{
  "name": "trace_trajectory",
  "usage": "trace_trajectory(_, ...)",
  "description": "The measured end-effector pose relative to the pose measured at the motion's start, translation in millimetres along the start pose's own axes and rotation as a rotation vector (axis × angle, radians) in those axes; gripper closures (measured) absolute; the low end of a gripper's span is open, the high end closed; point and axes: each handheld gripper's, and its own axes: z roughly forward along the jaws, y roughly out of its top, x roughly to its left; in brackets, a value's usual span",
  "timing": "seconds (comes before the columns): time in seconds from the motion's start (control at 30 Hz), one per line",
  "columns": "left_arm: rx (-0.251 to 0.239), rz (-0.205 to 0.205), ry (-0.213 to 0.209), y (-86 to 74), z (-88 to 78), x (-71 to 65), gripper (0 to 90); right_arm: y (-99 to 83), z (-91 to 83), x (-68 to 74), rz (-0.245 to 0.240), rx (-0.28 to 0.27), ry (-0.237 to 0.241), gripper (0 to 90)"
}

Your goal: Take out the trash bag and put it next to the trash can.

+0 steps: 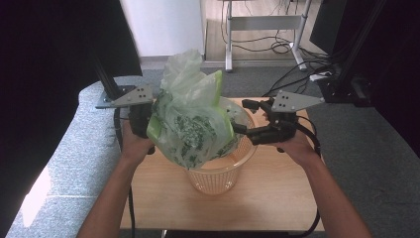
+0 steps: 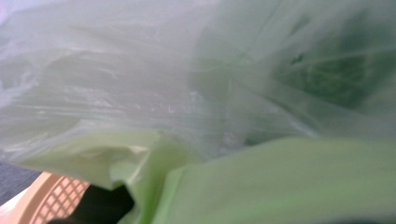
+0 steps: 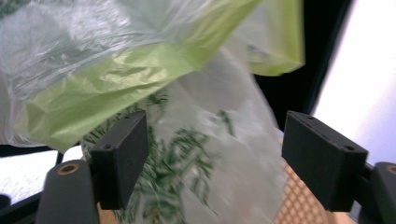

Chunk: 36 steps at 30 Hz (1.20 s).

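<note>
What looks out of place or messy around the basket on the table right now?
The green plastic bag isn't seated in the mesh basket. It bulges above the rim and hangs over the left side, crumpled. The left gripper is against it; the right gripper hangs open beside it. Nothing looks spilled or torn.

Soft indoor light, high view dark at nine and three o'clock, plastic bag blurred close to lens, bright white glare at three o'clock in right gripper view
</note>
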Motion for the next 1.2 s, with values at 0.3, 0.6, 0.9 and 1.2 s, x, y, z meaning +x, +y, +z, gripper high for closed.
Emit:
trace_trajectory(0.3,0.005,-0.002,-0.078,8.1,25.8,-9.8,89.6,11.4,34.8,17.1,-0.071,0.055,0.069,17.1)
trace_trajectory(0.6,-0.011,-0.029,-0.131,5.4,39.0,-10.3,89.5,10.8,54.7,29.1,-0.104,0.039,0.090,50.9)
trace_trajectory(0.9,-0.045,-0.046,-0.120,1.5,32.8,-6.0,77.0,7.3,51.0,29.4,-0.122,0.017,0.050,86.5)
trace_trajectory(1.2,-0.066,-0.052,0.016,0.1,11.0,1.3,45.4,8.1,31.0,19.7,-0.109,0.003,0.001,87.8)
